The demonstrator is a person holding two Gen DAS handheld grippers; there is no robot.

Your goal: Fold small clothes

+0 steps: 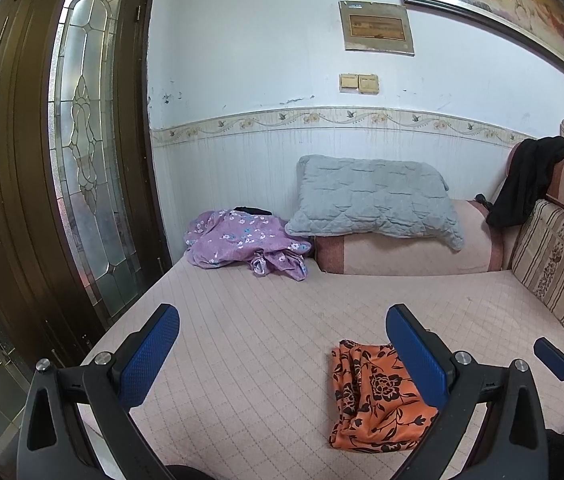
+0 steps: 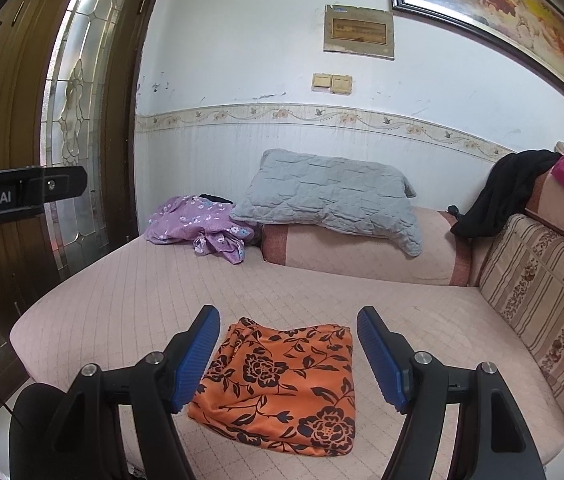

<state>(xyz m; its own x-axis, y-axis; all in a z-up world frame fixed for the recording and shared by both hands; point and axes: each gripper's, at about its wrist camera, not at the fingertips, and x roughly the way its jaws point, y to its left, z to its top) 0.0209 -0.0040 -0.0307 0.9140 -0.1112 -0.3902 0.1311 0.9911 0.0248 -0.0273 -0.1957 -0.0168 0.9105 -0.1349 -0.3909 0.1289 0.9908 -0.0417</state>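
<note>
Right gripper [image 2: 285,356] spread wide, nothing between the blue ribbed pads, hovering just above the orange floral-print cloth with black flowers [image 2: 282,384], which lies loosely folded and rumpled near the front edge of the pink quilted bed [image 2: 130,300]; jaws straddle it from above, probably lined up to take an edge for the next fold. Left gripper [image 1: 282,360] also spread and empty, over bare mattress just left of the same cloth, likely set to take the other side. Well apart, at the far end against the wall, a crumpled lilac flowered garment [image 1: 242,240] sits in a heap, looks like the waiting pile, just beside a grey quilted pillow [image 1: 373,204] resting on a pink bolster. Black garment [image 2: 505,188] draped over the striped sofa back at right. Readable writing: "Robot.AI", start cut off, on the left gripper body in the right wrist view. Wall plaque text too small to read.
</note>
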